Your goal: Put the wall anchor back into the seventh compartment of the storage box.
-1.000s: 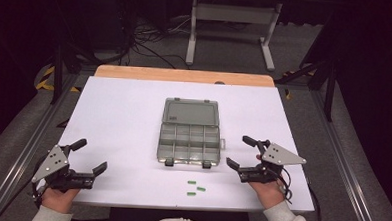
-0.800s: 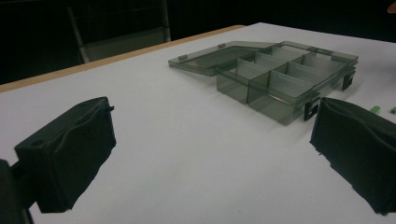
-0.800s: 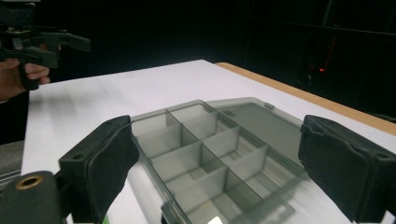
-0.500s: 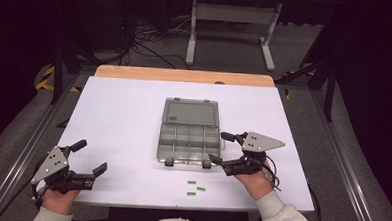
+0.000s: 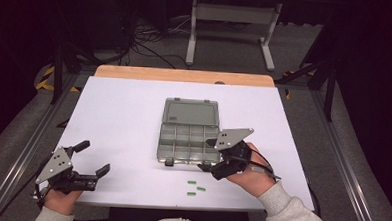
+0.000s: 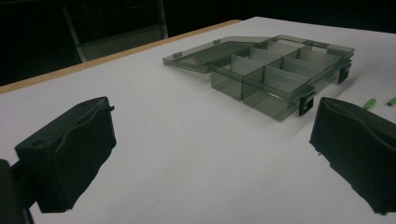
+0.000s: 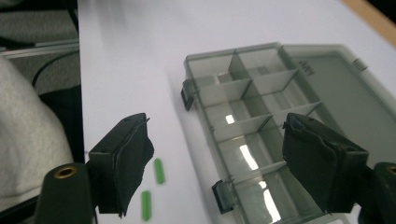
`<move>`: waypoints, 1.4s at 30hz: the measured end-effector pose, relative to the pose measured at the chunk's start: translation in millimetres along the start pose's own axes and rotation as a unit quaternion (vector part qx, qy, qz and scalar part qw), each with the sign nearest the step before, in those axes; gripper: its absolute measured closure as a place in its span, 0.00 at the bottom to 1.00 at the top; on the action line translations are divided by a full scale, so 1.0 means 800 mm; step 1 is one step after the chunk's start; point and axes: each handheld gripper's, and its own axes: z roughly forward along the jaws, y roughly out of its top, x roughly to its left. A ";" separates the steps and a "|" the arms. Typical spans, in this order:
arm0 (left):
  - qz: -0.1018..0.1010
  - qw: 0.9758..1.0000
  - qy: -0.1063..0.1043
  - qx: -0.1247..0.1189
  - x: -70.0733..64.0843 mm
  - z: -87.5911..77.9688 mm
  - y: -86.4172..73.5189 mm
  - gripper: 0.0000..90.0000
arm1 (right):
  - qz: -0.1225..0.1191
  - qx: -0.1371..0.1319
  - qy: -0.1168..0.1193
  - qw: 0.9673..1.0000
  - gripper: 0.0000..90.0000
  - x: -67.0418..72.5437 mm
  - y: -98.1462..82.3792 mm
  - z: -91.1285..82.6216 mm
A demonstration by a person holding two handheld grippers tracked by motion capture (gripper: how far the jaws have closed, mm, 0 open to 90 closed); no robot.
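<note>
Counter [image 5: 123, 117]: white top with a wooden strip along the far edge.
Organizer box [image 5: 187, 140]: smoky clear plastic, mid-counter, lid lying flat open on the far side; compartments face up and look bare; two latches on the near wall.
Green pieces [image 5: 195, 187]: three small green bits on the counter, just near of the box's right half, apart from it.
Right tongs [image 5: 208, 155]: at the near right corner of the box, tips over the right-hand compartments and the near wall. Jaws have just been closing, a gap remains between the pads, nothing clamped; in the right gripper view one pad hangs over the counter beside the green pieces [image 7: 153, 186], the other over the box [image 7: 243, 135].
Left tongs [image 5: 94, 159]: near left of the counter, well apart from the box, jaws wide, nothing between the pads; bare counter [image 6: 196, 154] shows in the gap.
Left gripper view: box [image 6: 275, 74] lies ahead to the right, green pieces [image 6: 380, 103] past the right pad.
</note>
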 end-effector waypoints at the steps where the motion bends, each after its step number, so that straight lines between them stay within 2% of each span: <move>1: -0.001 1.000 0.000 -0.002 0.000 0.000 0.000 0.01 | 0.000 0.011 0.004 1.000 0.26 0.000 0.002 0.002; 3: -0.003 1.000 0.000 -0.002 0.001 0.001 -0.001 0.01 | -0.001 0.021 0.008 1.000 0.26 0.000 0.004 0.003; 6: -0.002 1.000 -0.004 0.002 0.000 0.002 -0.001 0.01 | 0.001 0.074 0.021 0.997 0.25 0.003 0.013 0.011; 7: 0.000 1.000 -0.003 0.001 0.000 0.002 -0.001 0.01 | 0.000 0.084 0.022 0.996 0.25 0.003 0.015 0.012; 8: 0.003 1.000 -0.004 0.002 0.000 0.001 0.000 0.01 | 0.000 0.084 0.022 0.996 0.25 0.003 0.015 0.012; 13: -0.001 1.000 -0.002 -0.002 0.001 0.000 -0.001 0.00 | -0.001 0.129 0.029 0.991 0.25 0.005 0.022 0.018; 16: 0.000 1.000 -0.003 0.001 0.001 0.000 -0.001 0.00 | -0.002 0.150 0.040 0.988 0.25 0.005 0.024 0.022; 18: 0.003 1.000 -0.006 0.004 -0.001 0.002 -0.001 0.00 | 0.000 0.172 0.041 0.984 0.25 0.007 0.025 0.025; 21: 0.008 1.000 -0.005 0.003 -0.003 0.004 0.000 0.00 | -0.002 0.190 0.042 0.981 0.26 0.009 0.027 0.028; 22: 0.008 1.000 -0.005 0.003 -0.003 0.004 0.000 0.00 | -0.002 0.190 0.042 0.981 0.26 0.009 0.027 0.028; 24: 0.006 1.000 -0.003 0.002 -0.002 0.004 -0.001 0.00 | 0.004 0.206 0.044 0.977 0.26 0.010 0.026 0.031; 26: 0.004 1.000 -0.002 0.004 -0.002 0.003 -0.001 0.00 | 0.004 0.232 0.053 0.971 0.26 0.011 0.024 0.035; 28: 0.003 1.000 -0.001 0.005 -0.001 0.002 -0.001 0.00 | 0.003 0.245 0.049 0.968 0.28 0.012 0.023 0.038; 31: 0.003 1.000 -0.002 0.006 -0.001 0.003 -0.001 0.00 | 0.006 0.248 0.048 0.968 0.28 0.013 0.022 0.039; 36: 0.004 1.000 -0.003 0.008 -0.001 0.003 -0.001 0.00 | 0.008 0.241 0.051 0.969 0.30 0.014 0.021 0.046; 42: 0.003 1.000 -0.002 0.006 0.000 0.003 -0.002 0.00 | 0.009 0.240 0.065 0.969 0.31 0.019 0.019 0.061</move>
